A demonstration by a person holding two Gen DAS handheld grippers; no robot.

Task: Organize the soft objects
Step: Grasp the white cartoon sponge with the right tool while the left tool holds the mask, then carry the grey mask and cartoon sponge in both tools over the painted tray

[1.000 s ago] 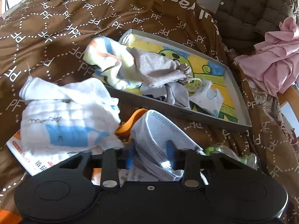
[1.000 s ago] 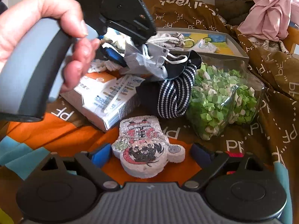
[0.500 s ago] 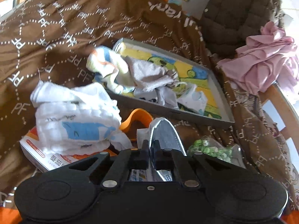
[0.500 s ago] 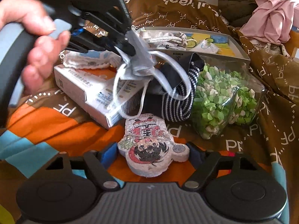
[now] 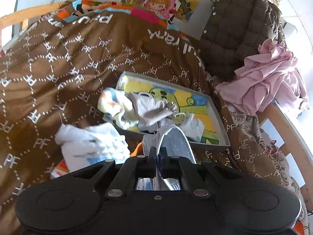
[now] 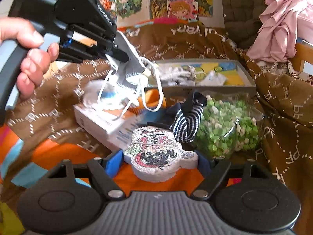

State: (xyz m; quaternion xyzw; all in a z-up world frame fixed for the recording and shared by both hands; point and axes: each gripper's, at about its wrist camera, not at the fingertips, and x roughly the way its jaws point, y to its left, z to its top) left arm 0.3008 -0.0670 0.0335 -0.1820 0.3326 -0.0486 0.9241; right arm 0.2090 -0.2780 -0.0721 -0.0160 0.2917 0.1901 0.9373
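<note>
Tray (image 5: 219, 115) part-filled; left hand-held gripper (image 5: 158, 157) clamps mask (image 5: 175, 141) aloft; right hand-held gripper (image 6: 157, 162) wide; sock (image 6: 185, 123), cloth (image 5: 92, 145) left.

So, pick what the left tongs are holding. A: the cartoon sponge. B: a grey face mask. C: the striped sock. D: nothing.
B: the left tongs are shut on the grey face mask, its white ear loops dangling above the bed.
</note>
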